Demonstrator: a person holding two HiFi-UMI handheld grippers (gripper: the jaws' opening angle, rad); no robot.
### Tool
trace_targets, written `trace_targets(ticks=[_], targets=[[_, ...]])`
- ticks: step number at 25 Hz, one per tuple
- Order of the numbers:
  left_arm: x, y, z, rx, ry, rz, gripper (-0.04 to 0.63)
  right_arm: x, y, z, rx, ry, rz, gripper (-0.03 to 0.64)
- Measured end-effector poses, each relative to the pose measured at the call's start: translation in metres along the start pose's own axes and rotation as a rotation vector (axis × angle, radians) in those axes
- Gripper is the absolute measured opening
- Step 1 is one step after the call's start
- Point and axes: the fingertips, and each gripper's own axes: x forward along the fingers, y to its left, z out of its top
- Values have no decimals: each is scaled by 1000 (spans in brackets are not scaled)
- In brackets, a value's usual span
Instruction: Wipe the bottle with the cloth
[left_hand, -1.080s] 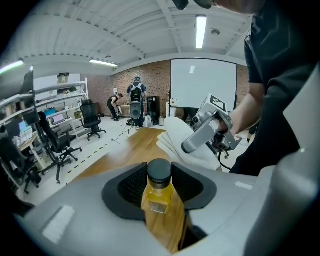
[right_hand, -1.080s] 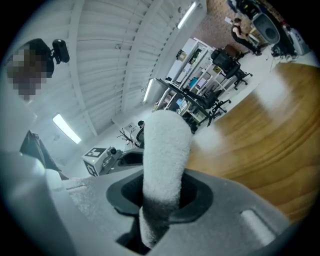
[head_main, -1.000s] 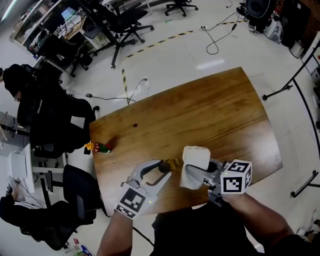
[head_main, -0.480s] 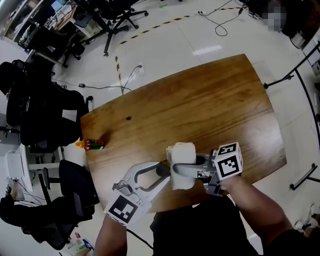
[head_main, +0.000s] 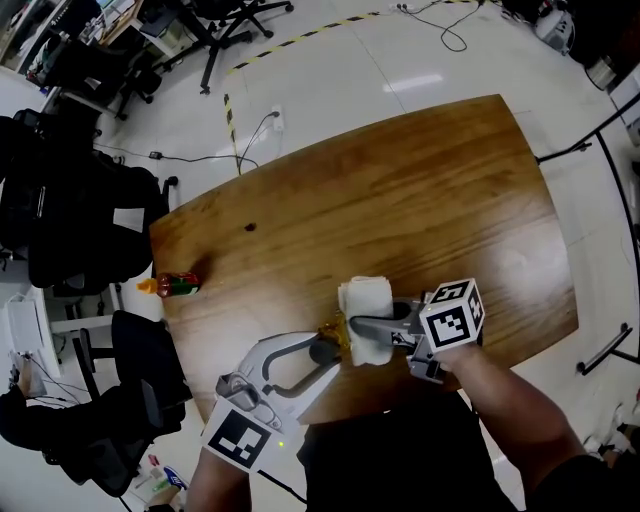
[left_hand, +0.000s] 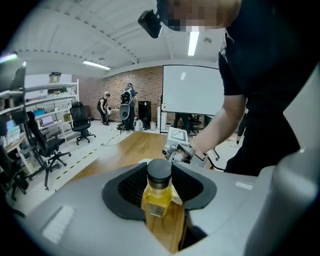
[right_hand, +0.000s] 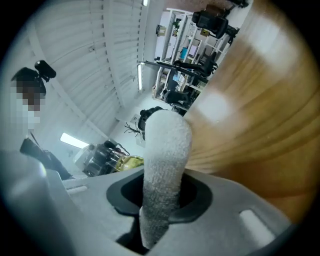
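A small bottle (left_hand: 159, 196) of yellow liquid with a black cap stands upright between the jaws of my left gripper (left_hand: 160, 187), which is shut on its body. In the head view the bottle (head_main: 330, 338) shows only as a yellow sliver at the tips of the left gripper (head_main: 325, 350), near the table's front edge. My right gripper (head_main: 362, 328) is shut on a folded white cloth (head_main: 365, 318), which lies right against the bottle's side. In the right gripper view the cloth (right_hand: 162, 165) sticks up from the right gripper (right_hand: 160, 197), with the bottle (right_hand: 129, 162) just behind it.
The wooden table (head_main: 400, 200) stretches away beyond both grippers. A second small bottle (head_main: 175, 285) with a red label lies at the table's left edge. Office chairs (head_main: 70, 220) and floor cables surround the table.
My right gripper has come down and to the left with the cloth, bringing it from above the bottle to beside it. The left gripper has held the bottle in place.
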Motion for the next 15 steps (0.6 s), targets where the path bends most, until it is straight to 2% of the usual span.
trace_targets(ticks=[8, 15], targets=[[-4, 0, -5, 32, 16, -68, 172, 9, -32, -18, -15, 73, -165, 78], [-8, 0, -5, 39, 15, -90, 172, 13, -48, -23, 17, 101, -294, 78]])
